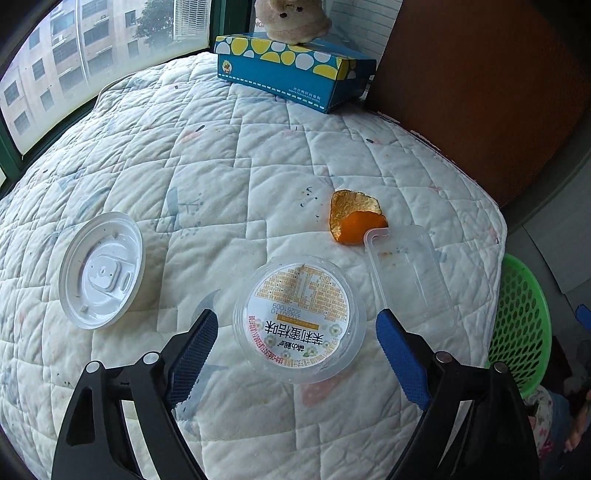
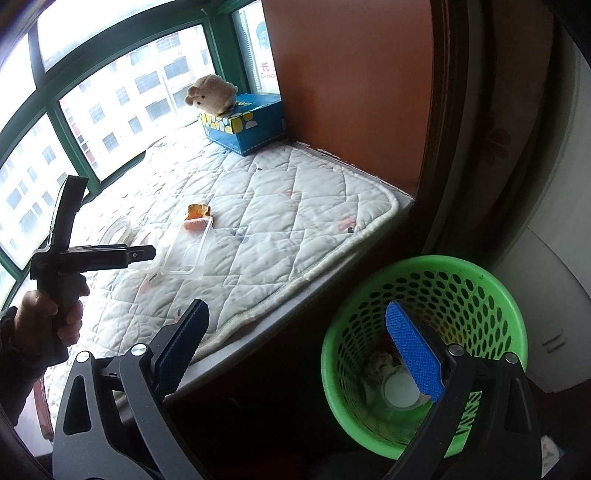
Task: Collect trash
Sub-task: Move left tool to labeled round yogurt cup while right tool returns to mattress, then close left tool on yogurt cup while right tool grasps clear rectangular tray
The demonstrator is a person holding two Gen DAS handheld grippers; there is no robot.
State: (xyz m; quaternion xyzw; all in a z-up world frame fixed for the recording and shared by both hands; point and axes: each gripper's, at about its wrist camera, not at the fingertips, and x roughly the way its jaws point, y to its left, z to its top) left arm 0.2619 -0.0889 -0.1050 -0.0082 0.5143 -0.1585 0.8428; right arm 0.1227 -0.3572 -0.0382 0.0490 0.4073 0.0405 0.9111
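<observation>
- Quilted white pad (image 1: 258, 155) by the window carries the litter in my left wrist view: a round clear plastic cup (image 1: 300, 321) with a printed label, lying directly ahead between my left gripper (image 1: 297, 328) fingers, which stand wide apart and hold nothing.
- Left of the cup sits a white drink lid (image 1: 101, 269), well apart; ahead and to the right lie a clear rectangular tray (image 1: 408, 273) and, touching its far end, an orange peel (image 1: 356, 218).
- Farther back, a blue tissue box (image 1: 295, 75) bears a plush toy (image 1: 291, 18).
- From my right wrist view, my right gripper (image 2: 297, 341) hangs spread open and empty over the green mesh bin (image 2: 495, 295) beside the pad's edge; some trash already lies at the bottom.
- Across the pad, my left hand (image 2: 48, 317) aims its tool toward the tray (image 2: 188, 245) and peel (image 2: 199, 211).
- I judge the left claw nearer: the cup is centred in its gap, so closing straight on should take it, with the bin off to the right.
</observation>
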